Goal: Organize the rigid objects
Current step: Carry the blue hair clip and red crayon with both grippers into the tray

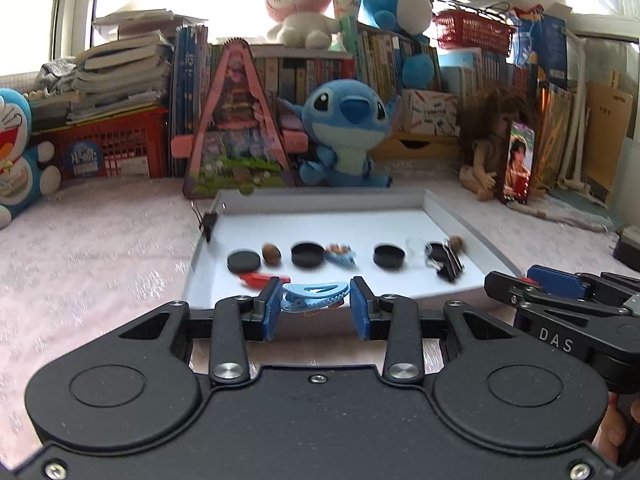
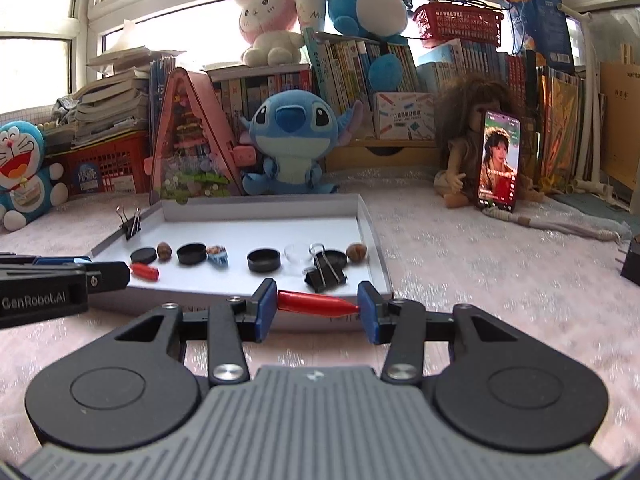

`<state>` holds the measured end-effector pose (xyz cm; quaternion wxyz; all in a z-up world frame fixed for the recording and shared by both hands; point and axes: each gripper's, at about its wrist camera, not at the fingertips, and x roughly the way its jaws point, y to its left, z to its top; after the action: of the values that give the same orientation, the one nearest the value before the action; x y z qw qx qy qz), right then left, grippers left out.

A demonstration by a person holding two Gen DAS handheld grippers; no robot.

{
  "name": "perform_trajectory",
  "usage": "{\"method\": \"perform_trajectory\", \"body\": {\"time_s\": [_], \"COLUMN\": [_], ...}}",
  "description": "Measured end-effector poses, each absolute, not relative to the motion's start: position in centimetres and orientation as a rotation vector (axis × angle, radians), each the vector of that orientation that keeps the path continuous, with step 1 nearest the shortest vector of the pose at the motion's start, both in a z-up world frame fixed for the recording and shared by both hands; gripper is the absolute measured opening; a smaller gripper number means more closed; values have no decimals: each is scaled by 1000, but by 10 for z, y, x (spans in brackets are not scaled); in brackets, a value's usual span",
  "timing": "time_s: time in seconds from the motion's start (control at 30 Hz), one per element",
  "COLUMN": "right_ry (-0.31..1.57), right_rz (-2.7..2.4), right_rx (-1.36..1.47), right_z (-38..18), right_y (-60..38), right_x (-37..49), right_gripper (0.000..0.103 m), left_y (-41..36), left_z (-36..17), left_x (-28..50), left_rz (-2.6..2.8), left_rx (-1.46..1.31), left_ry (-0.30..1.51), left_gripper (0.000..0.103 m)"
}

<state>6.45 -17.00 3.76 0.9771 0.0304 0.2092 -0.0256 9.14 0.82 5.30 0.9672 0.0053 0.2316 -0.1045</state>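
Left gripper (image 1: 315, 309), fingers clamped endwise on blue hair clip (image 1: 314, 296), held before white tray (image 1: 452, 216); seen only in left view. Right gripper (image 2: 318, 307), fingers clamped on red bullet-shaped piece (image 2: 316, 303); held piece seen only in right view.

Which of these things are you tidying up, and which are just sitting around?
For the job: tray, blue hair clip in left tongs, red piece in right tongs, black caps, nuts, binder clips.

Just lying about: Stitch plush, doll, phone, books, red basket.
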Motion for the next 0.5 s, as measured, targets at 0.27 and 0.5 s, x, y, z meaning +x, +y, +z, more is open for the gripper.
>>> {"method": "perform_trajectory", "body": {"time_s": [0.27, 0.5], "right_ry": [421, 435], "right_rz": [-38, -14], "right_rx": [65, 76], "right_z": [44, 44], "right_y": [-169, -168], "right_x": [83, 100], "right_gripper": [49, 49], "left_y": [7, -1], "left_z": [59, 56], "left_x": [115, 140], "left_rz": [-227, -239], "left_rx": [-2, -7], "left_ry": [481, 516], "left_gripper": [34, 34]}}
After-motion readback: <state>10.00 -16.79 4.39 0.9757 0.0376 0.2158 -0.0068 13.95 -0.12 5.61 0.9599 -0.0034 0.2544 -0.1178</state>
